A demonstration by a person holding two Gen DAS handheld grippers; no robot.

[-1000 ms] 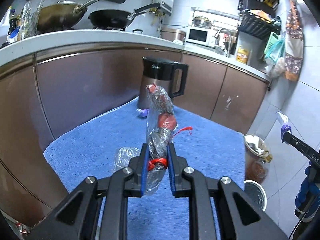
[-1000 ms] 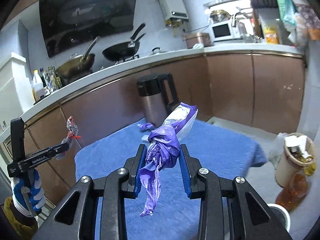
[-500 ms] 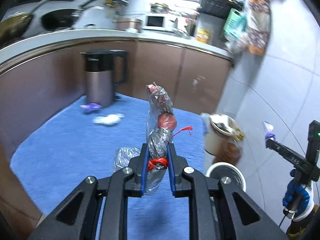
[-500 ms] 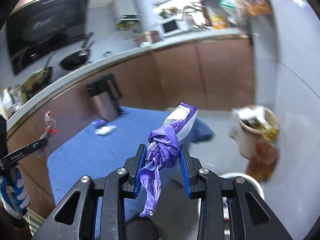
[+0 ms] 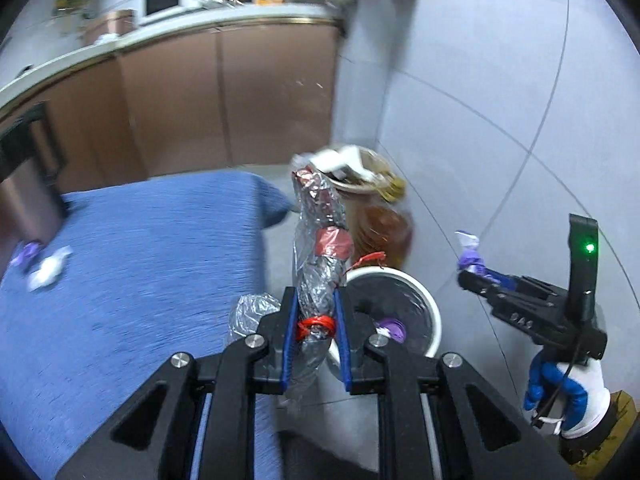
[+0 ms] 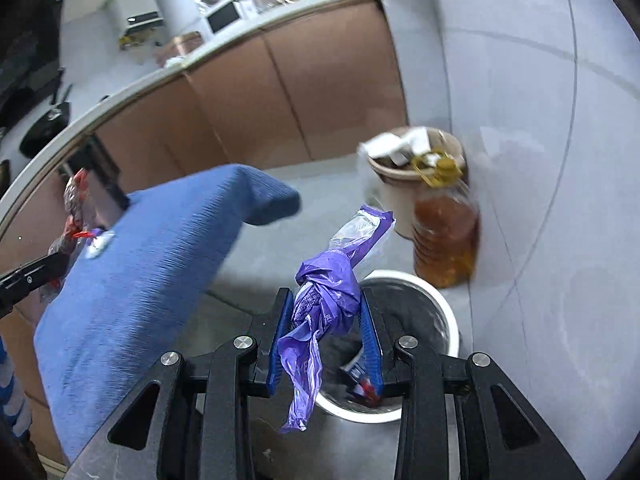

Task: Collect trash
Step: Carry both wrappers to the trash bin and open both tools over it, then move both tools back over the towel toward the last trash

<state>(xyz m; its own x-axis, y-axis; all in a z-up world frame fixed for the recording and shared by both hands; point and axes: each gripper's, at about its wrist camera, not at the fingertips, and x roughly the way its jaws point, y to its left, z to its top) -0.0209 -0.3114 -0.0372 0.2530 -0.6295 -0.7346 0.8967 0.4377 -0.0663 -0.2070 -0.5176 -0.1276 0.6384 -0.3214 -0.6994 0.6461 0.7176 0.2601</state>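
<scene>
L gripper [image 5: 316, 320] pinches a clear wrapper [image 5: 320, 248] tied w/ red string, pads [image 5: 289, 332] pressed tight on its lower part so it stands upright past the tips. R gripper [image 6: 325, 322] clamps a crumpled purple bag [image 6: 326, 300], tail dangling below. Both pieces are gripped mid-body, apparently for carrying to the white bin [image 6: 440, 304] on the floor by the wall, just beside the blue-covered table [image 5: 140, 260]. Both tools tilt downward toward the bin; the gloved hand [image 5: 568, 396] grips the R handle. More scraps [image 5: 44, 268] lie on the table.
</scene>
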